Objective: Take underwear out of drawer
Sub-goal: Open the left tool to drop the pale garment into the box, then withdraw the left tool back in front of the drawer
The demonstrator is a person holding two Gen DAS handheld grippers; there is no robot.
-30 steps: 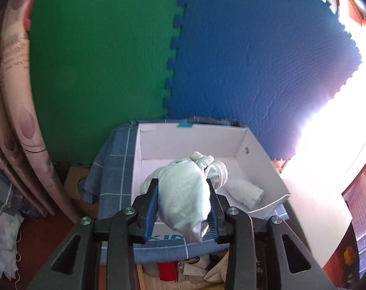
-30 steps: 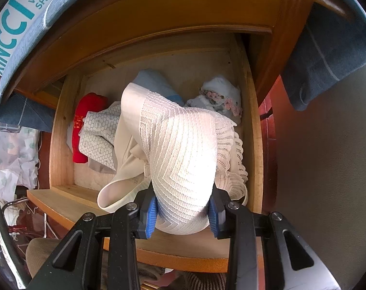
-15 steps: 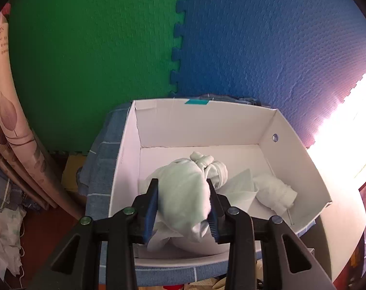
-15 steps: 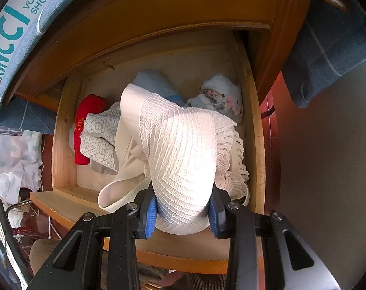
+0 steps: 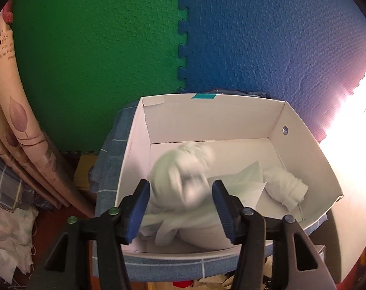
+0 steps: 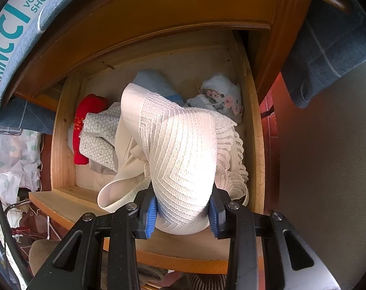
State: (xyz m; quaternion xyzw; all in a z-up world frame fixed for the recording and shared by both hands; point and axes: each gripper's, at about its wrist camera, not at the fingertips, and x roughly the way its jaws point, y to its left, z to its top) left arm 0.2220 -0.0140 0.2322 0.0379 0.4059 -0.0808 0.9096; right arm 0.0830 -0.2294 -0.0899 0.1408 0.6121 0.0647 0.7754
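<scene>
Underwear, a white lace-knit pair (image 6: 183, 159), sits pinched between the blue pads of the right gripper (image 6: 183, 213), bunched up just above the front rail of the wooden drawer (image 6: 62, 130). Deeper in the drawer lie a red roll (image 6: 85, 125) by its left wall, a hexagon-print piece (image 6: 98, 140) beside that, a pale blue fold (image 6: 154, 84) toward the back and a floral piece (image 6: 221, 94) by the right wall.

Over at the white shoebox (image 5: 303, 149) that stands above the drawer, the left gripper (image 5: 180, 205) has just been opening its jaws; they stand apart, and a pale green-white pair (image 5: 180, 169), blurred as though dropping, lies loose between them without being pressed. Further into the box a small white roll (image 5: 286, 188) rests toward the right wall.

To do this well, I'd say the left should lift straight up, jaws wide, so no pad snags the cloth. The right then needs a clean rise before crossing to the box, since the trailing waistband (image 6: 115, 193) hangs over the drawer's front rail and could catch.
</scene>
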